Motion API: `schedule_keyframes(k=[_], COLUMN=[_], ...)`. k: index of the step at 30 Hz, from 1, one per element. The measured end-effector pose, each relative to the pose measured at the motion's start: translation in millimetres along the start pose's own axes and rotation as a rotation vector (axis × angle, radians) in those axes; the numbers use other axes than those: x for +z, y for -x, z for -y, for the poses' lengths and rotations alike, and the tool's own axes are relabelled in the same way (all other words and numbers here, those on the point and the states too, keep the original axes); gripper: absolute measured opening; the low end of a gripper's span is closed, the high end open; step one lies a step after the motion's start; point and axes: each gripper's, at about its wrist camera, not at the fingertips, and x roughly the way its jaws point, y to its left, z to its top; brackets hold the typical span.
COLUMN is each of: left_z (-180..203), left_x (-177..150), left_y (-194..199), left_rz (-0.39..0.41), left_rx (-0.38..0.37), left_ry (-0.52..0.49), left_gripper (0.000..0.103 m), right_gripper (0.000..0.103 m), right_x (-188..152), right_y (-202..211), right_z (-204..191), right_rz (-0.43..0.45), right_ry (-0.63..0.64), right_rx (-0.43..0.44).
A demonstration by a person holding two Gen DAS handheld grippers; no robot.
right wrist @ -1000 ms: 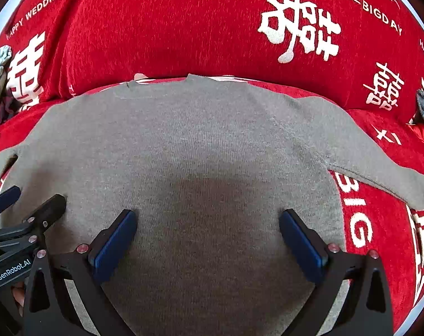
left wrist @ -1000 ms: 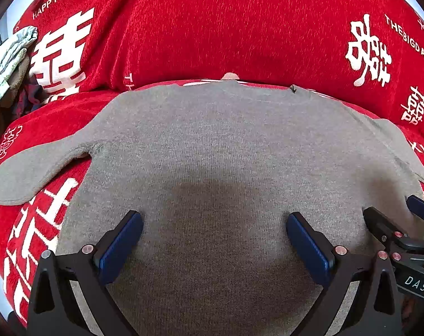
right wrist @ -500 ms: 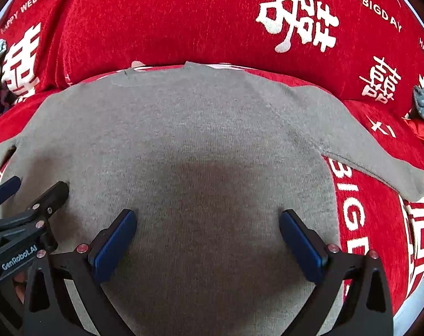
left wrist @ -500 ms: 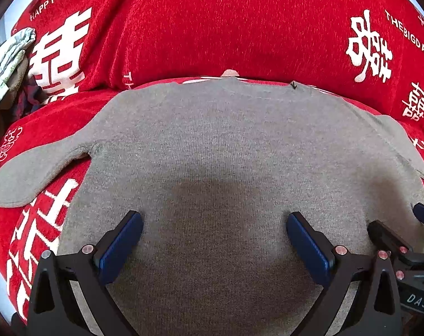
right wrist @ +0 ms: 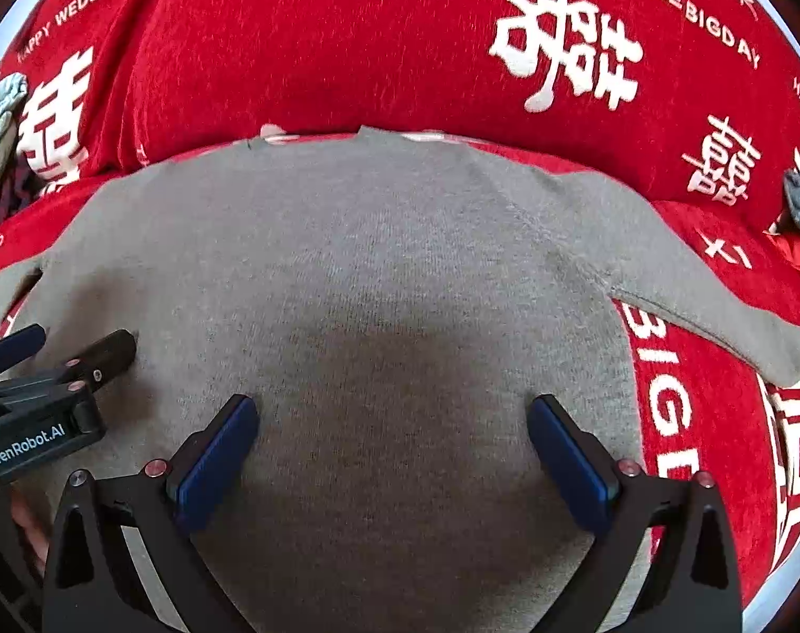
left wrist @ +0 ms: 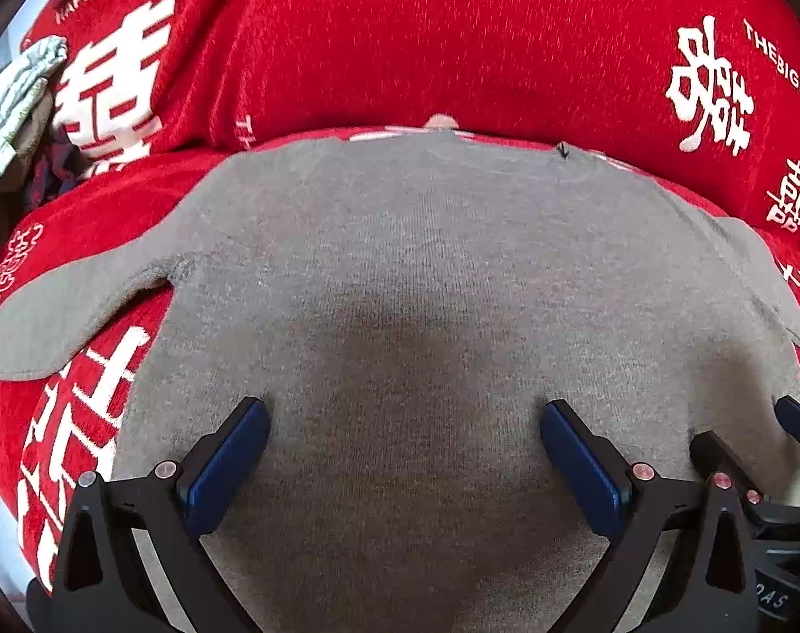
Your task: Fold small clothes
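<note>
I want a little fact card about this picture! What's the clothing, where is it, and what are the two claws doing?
clothing: grey sweater, spread flat, both sleeves out to the sides
lying on: red cover with white wedding print
folded yet: no
left claw: open, over the lower sweater, holding nothing
right claw: open, over the lower sweater, holding nothing
claws together: side by side, left claw visible at the left edge of the right wrist view
other clothes: crumpled pieces at the far left
</note>
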Motion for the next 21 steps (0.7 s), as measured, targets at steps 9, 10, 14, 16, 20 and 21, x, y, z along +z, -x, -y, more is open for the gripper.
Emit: schedule_keyframes(k=[9, 10, 14, 16, 20, 21], left_z=[0, 0, 1, 1, 2, 2], left_x=[8, 10, 18, 21, 26, 26], left_y=[-3, -4, -8, -9, -5, -4], left_rz=[-0.071, -0.092, -0.171, -0.214, -0.24, -0.238], left_rx=[-0.014, -0.015, -0.02, -0.018, -0.034, -0.029], left_ry=[-0.028, -0.031, -0.036, -0.035, -0.028, -0.025], left_gripper=[0.103, 0.103, 0.103, 0.103, 0.103, 0.103], right_gripper=[0.102, 0.102, 0.102, 0.102, 0.102, 0.102], right_x=[17, 19, 30, 34, 42, 43], right_y=[-9, -9, -16, -16, -11, -10], right_z=[2, 2, 3, 5, 6, 5], right_rz=[-0.15, -0.169, -0.263, -0.295, -0.291, -0.29], right_ry=[0.017, 0.018, 0.026, 0.018, -0.005, -0.004], right_rx=[-0.002, -0.003, 0.011, 0.024, 0.054, 0.054])
